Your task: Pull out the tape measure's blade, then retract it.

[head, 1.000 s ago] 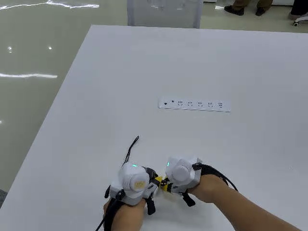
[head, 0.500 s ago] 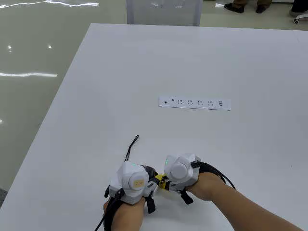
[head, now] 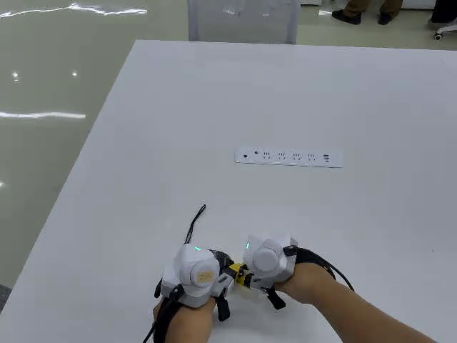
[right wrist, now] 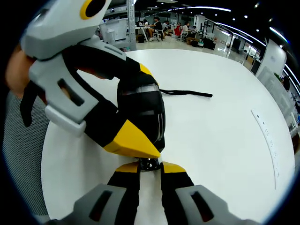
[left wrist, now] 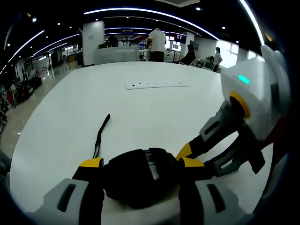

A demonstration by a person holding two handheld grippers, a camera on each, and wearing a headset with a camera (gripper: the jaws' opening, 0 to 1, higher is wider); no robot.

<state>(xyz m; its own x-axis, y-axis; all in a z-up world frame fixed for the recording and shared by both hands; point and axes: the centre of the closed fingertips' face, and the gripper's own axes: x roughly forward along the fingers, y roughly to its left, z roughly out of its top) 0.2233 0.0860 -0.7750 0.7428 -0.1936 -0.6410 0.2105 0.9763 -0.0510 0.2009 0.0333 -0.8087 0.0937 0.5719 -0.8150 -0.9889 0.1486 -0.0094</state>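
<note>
Hardly anything has moved in the last second: your two grippers sit pressed together at the near edge of the white table point(head: 321, 93) just as they did, and the slight slide of the whole head view comes from your own head.

Around you, a white power strip point(head: 288, 156) lies flat near the middle of the table, well apart from the work and beyond it. A grey chair back point(head: 243, 20) stands at the far edge. The black wrist strap point(left wrist: 101, 133) trails from the tape measure across the tabletop toward the far side, lying loose on the surface. Nothing lies between the grippers and the strip.

Your left gripper point(left wrist: 140, 164) is clamped on the tape measure point(left wrist: 140, 180): the two yellow-tipped jaws press the black case from either side, and the case rests low against the table. Your right gripper point(right wrist: 150, 165) meets it head-on. Its jaws are drawn almost together, pinching the small metal end hook point(right wrist: 149, 163) at the mouth of the case, just under the left gripper's yellow tip. The hook sits right at the case, with no length of blade showing between them.
</note>
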